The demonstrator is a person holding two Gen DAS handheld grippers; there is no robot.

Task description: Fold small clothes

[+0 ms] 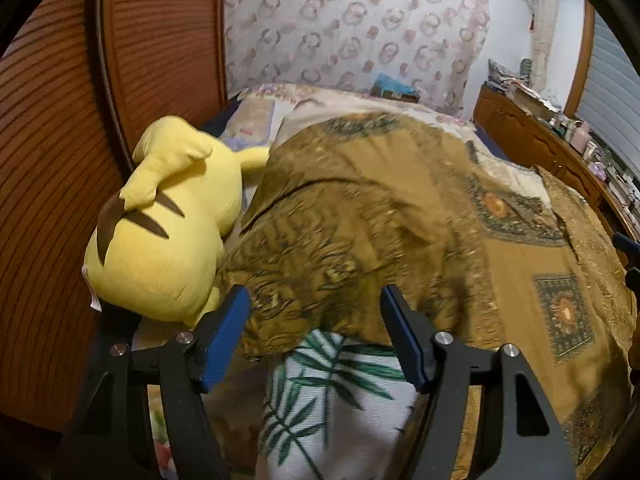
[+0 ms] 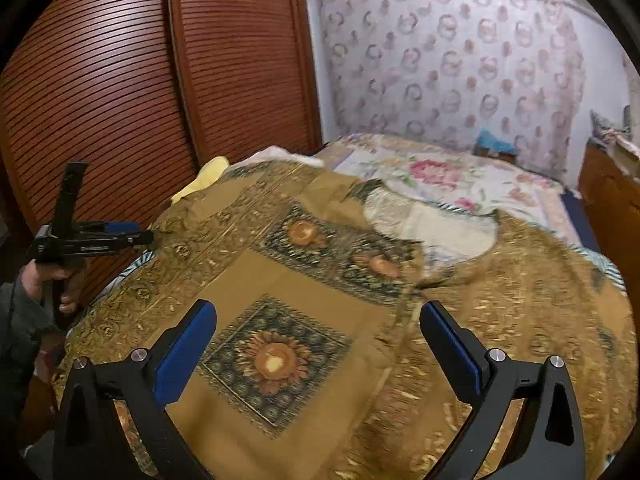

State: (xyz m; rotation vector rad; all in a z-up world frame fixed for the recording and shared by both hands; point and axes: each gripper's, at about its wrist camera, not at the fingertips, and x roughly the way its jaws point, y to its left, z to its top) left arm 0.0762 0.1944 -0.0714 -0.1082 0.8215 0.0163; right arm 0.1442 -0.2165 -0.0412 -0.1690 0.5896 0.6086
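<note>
A brown-gold patterned garment (image 1: 360,216) with sunflower squares lies spread on the bed and fills the right wrist view (image 2: 320,280) too. My left gripper (image 1: 316,300) is open, its blue pads either side of the garment's near left edge, just above it. From the right wrist view the left gripper (image 2: 148,236) sits at the garment's left edge. My right gripper (image 2: 318,316) is open and empty, hovering over a sunflower square (image 2: 276,360) near the garment's front.
A yellow plush toy (image 1: 168,224) lies left of the garment against a brown slatted wardrobe (image 1: 60,160). A white leaf-print cloth (image 1: 332,400) lies under the garment's near edge. A floral bedsheet (image 2: 440,184) covers the far bed. A wooden dresser (image 1: 540,144) stands at the right.
</note>
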